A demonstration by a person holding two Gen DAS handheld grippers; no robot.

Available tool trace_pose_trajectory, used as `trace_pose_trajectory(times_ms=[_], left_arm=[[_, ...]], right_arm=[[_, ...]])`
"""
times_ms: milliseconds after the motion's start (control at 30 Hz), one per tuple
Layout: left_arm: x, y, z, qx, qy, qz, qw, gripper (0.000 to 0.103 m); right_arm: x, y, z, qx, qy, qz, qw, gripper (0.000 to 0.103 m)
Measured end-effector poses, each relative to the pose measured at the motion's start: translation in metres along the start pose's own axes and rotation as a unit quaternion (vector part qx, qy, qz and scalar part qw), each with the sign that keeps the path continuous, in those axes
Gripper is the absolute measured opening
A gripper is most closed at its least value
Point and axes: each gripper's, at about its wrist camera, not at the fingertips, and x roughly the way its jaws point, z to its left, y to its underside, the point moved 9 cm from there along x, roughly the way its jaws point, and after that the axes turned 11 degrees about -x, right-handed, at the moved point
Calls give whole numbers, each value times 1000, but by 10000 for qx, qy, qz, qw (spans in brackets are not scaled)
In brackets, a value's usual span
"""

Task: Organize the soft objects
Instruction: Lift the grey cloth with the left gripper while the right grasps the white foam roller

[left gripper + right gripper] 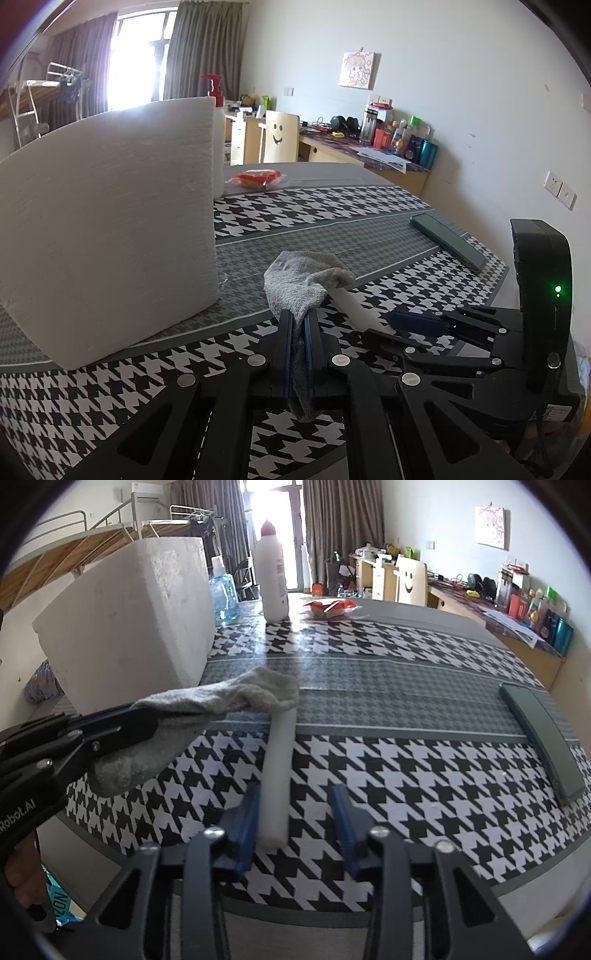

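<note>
Biggest risk I see is on the left side: the left gripper [299, 321] has its fingers clamped on one end of the grey sock [306, 277], and the free end droops forward over the far tip of the white foam stick [277, 771]. Lift or swing the sock carelessly and it could drag that stick or brush the big white foam block [107, 236] standing just left of the fingers. Only a narrow strip of fabric is pinched, so I'd guess it could slip out under a quick tug. Over on the right, the right gripper [295, 812] has its fingers apart, straddling the near end of the stick; the left finger looks like it's touching it, hard to say with the fisheye. Close off-centre and the stick probably rolls or pivots away. Surface is a desk [424, 768] with a black-and-white houndstooth cloth and grey bands, a dark green flat case [543, 738] off to the right of the fingers, bottles and a red packet further ahead. Room behind: curtains, bright window, cluttered side counter.
</note>
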Motion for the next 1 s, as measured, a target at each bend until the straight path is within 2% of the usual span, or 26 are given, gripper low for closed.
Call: trace_pose_trajectory(times_ms=[100, 267, 600, 1000], left_arm=[[-1, 0, 0, 12, 2, -8, 10000, 6], [-9, -2, 5, -24, -39, -99, 9999, 6], [-25, -12, 5, -3, -85, -293, 9995, 6], [-40, -18, -4, 167, -47, -426, 9989, 6]], right_arm=[[2, -1, 4, -61, -50, 11, 10000, 31], [1, -1, 12, -171, -83, 8, 9998, 12], [-17, -10, -10, 144, 151, -201, 9996, 10], [-32, -19, -9, 69, 176, -411, 9990, 10]])
